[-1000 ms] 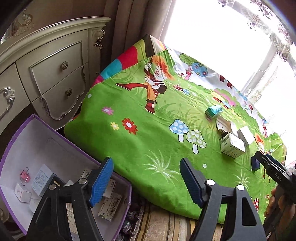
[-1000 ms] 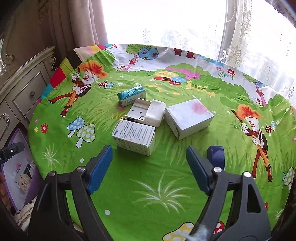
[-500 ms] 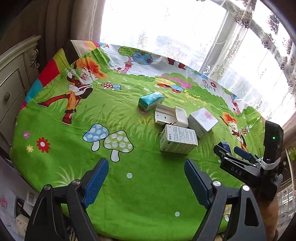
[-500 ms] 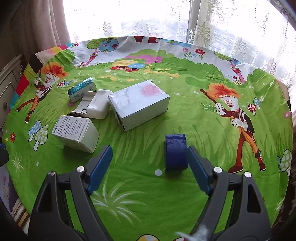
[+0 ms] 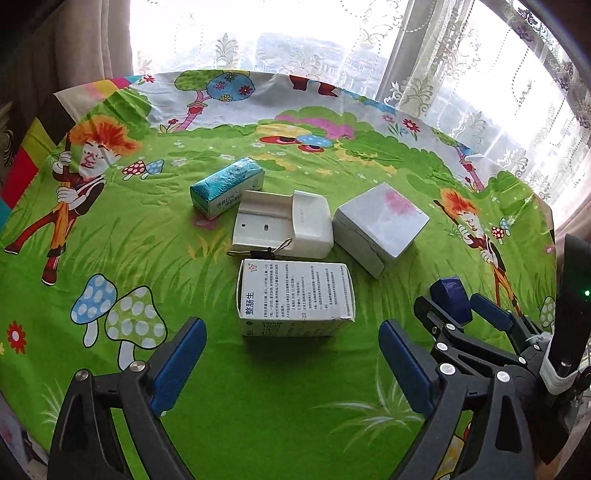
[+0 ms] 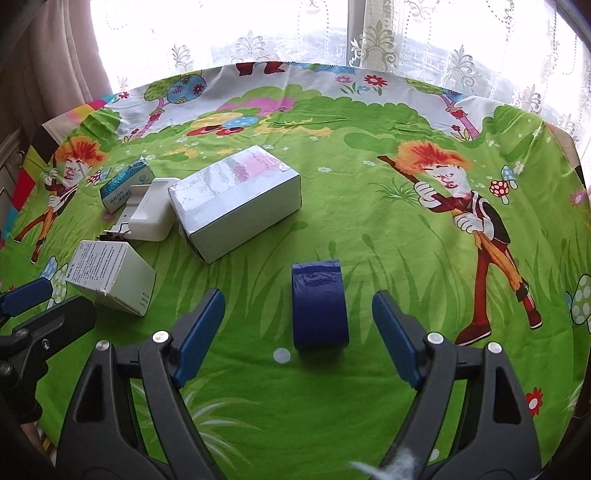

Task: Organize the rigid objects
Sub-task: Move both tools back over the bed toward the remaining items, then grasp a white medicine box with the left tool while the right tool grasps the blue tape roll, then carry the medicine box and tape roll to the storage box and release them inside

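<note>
On the cartoon-print tablecloth (image 5: 258, 424) lie a white printed medicine box (image 5: 295, 299), a white plastic holder (image 5: 284, 225), a teal box (image 5: 227, 186) and a glossy white box (image 5: 380, 221). A blue box (image 6: 319, 304) lies just ahead of my right gripper (image 6: 299, 332), between its open fingers; it also shows in the left wrist view (image 5: 450, 299). My left gripper (image 5: 291, 365) is open and empty, just short of the medicine box (image 6: 110, 275). The glossy box (image 6: 236, 199), holder (image 6: 151, 214) and teal box (image 6: 125, 182) show in the right wrist view too.
A small black binder clip (image 5: 258, 253) lies between the holder and the medicine box. The right gripper (image 5: 465, 325) stands at the right of the left wrist view. Lace curtains (image 6: 295, 33) and a window are behind the round table. A dresser edge (image 6: 7, 162) is at the far left.
My left gripper has swung from the purple storage box by the dresser to the table, up to the medicine box. My right gripper has moved right and forward around the blue box.
</note>
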Action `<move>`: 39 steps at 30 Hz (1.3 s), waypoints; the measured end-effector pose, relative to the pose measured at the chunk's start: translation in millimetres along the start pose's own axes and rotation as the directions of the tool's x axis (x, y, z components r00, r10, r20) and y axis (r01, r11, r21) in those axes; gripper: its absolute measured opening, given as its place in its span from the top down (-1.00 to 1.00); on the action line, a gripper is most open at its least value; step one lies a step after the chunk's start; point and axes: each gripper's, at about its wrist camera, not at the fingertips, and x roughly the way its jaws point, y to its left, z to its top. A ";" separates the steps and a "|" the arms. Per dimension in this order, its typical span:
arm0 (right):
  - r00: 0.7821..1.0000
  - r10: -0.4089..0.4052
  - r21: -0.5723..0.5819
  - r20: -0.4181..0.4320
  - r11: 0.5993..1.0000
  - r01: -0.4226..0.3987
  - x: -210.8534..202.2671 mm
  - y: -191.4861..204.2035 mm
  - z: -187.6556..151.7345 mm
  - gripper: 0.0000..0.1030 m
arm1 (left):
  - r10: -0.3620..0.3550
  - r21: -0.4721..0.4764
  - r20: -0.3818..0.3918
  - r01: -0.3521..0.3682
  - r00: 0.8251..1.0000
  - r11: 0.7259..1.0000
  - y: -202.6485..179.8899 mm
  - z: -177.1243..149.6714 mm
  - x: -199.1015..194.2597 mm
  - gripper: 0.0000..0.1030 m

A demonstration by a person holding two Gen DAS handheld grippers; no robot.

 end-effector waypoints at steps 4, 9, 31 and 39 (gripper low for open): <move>1.000 0.001 0.004 -0.010 1.000 -0.001 7.2 -1.3 0.2 -0.63 | 0.020 0.017 -0.022 -0.019 1.000 1.000 -1.4 3.5 14.4 -0.87; 1.000 -0.012 -0.007 -0.015 1.000 0.012 13.6 -1.4 -0.9 -0.43 | 0.024 0.033 -0.035 -0.022 0.999 0.999 -3.2 5.5 26.6 -0.86; 0.999 0.036 -0.048 -0.004 0.998 -0.036 0.5 13.3 -10.8 0.39 | 0.044 -0.008 -0.024 -0.044 0.999 0.999 29.0 -22.9 1.0 -0.39; 0.996 0.092 -0.089 0.010 0.992 -0.090 -21.1 37.3 -16.4 0.39 | 0.059 -0.092 -0.015 -0.061 0.998 0.994 62.4 -43.5 -24.7 -0.39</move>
